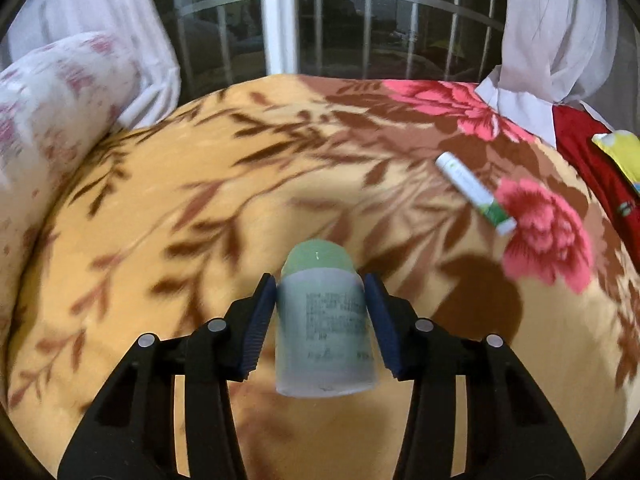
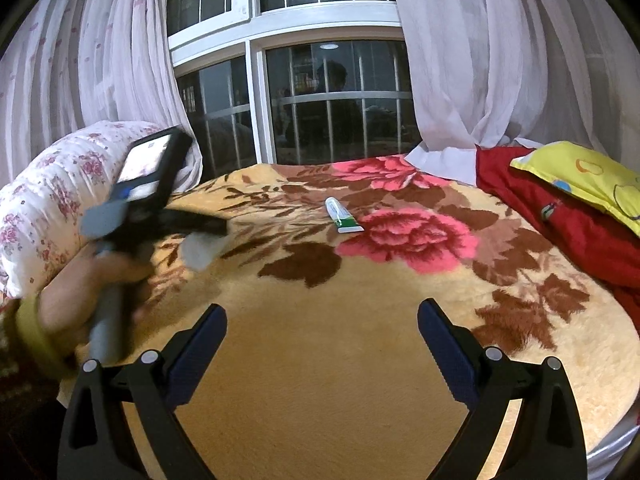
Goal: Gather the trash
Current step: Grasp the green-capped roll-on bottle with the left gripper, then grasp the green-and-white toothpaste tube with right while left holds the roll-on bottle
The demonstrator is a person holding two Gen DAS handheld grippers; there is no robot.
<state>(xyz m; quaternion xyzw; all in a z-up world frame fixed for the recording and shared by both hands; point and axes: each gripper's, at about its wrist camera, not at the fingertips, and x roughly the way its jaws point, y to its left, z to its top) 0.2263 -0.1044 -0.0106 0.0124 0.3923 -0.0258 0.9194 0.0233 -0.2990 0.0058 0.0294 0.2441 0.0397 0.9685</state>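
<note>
I have the left gripper [image 1: 320, 312] clamped on the green-capped bottle [image 1: 325, 328] for binning, the right gripper [image 2: 322, 344] jaws apart and empty, the tube [image 2: 343, 216] lying far on the blanket [image 2: 320, 360]

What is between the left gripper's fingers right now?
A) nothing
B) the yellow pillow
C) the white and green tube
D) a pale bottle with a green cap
D: the left gripper has its pads against the sides of the pale bottle, while the tube lies on the blanket.
</note>
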